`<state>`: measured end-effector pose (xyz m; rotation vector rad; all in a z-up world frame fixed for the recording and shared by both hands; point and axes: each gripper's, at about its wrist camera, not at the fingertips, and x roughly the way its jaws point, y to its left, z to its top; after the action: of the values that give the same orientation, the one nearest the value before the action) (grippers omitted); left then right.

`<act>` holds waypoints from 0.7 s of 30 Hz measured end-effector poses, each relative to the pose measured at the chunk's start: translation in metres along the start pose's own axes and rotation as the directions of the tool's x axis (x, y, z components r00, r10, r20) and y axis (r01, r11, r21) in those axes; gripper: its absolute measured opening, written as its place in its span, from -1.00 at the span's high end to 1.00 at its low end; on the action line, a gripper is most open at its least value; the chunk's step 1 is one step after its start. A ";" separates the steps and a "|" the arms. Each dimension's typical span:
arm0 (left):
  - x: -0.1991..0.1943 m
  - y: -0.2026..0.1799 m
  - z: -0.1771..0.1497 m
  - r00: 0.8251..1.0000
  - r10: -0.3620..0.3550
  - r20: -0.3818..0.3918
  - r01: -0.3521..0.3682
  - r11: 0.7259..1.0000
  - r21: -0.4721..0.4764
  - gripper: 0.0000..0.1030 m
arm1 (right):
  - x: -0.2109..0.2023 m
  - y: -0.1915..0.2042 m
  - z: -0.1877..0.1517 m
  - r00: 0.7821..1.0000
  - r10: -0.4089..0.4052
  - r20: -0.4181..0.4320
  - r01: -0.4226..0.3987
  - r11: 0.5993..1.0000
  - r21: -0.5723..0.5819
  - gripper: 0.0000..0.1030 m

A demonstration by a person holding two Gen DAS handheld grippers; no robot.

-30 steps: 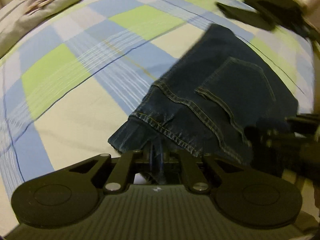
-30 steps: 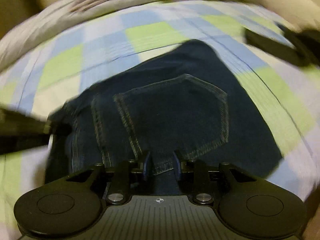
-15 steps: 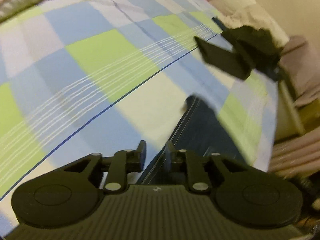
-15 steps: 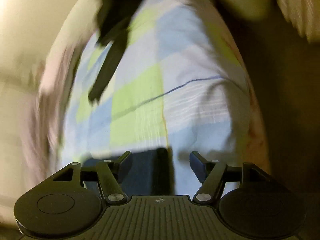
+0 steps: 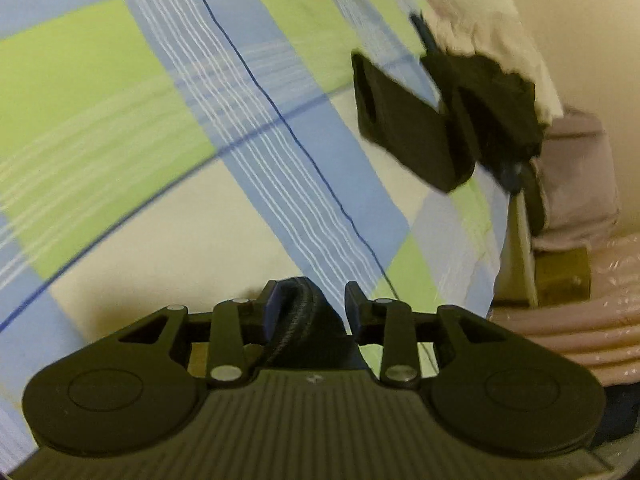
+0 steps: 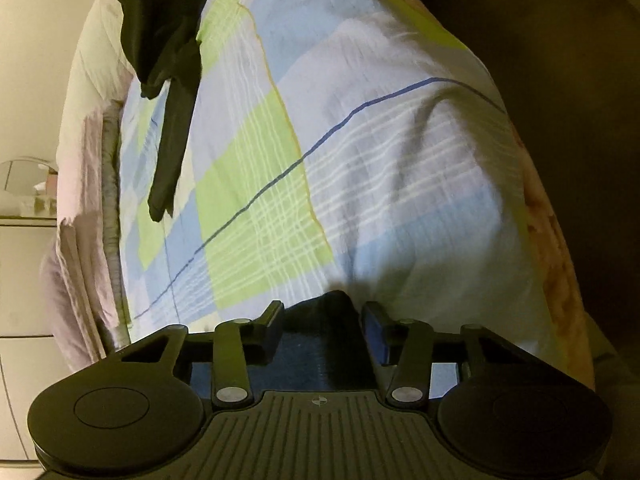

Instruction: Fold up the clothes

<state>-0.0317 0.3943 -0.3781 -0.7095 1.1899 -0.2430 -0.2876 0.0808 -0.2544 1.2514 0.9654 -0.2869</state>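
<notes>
Dark blue jeans show only as a bunched fold low in each wrist view. In the left wrist view the jeans fold (image 5: 304,312) lies between the fingers of my left gripper (image 5: 311,305). Its jaws are opening and a slim gap shows beside the right finger. In the right wrist view a flat patch of the jeans (image 6: 320,344) sits between the fingers of my right gripper (image 6: 323,318). Those jaws are closing, and the pads stand just off the cloth. The rest of the jeans is hidden under both grippers.
A checked sheet (image 5: 168,160) of blue, green and cream covers the bed (image 6: 380,168). A black garment (image 5: 448,120) lies at its far edge, with a long strip trailing from it (image 6: 172,80). Pale bedding (image 5: 576,184) is stacked beyond the bed's edge. Dark floor (image 6: 580,60) lies to the right.
Both grippers have swung off the spread-out jeans toward the bed's edge, and the right view has rolled. The left jaws, shut on denim before, now stand apart. The right jaws widened, then narrowed.
</notes>
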 end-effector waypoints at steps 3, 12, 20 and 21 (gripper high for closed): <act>0.009 -0.005 0.001 0.999 0.031 -0.017 -0.030 0.999 0.038 0.73 | 0.001 0.003 -0.004 1.000 -0.019 0.001 0.019 1.000 -0.015 0.56; 0.019 0.051 -0.024 0.987 -0.069 0.144 0.113 0.940 -0.323 0.87 | 0.006 0.002 -0.024 0.994 -0.066 0.091 0.068 0.998 -0.010 0.84; 0.003 0.064 -0.023 0.957 -0.055 0.285 0.181 0.880 -0.439 1.00 | 0.001 -0.014 -0.030 0.992 -0.031 0.119 0.016 0.993 0.119 0.83; -0.001 0.057 -0.018 0.969 -0.037 0.246 0.131 0.915 -0.381 1.00 | -0.002 -0.012 -0.028 0.993 -0.027 0.111 0.016 0.995 0.103 0.83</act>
<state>-0.0585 0.4313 -0.4163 -1.1149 0.9898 0.0151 -0.3096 0.1011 -0.2613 1.3047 0.8771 -0.4238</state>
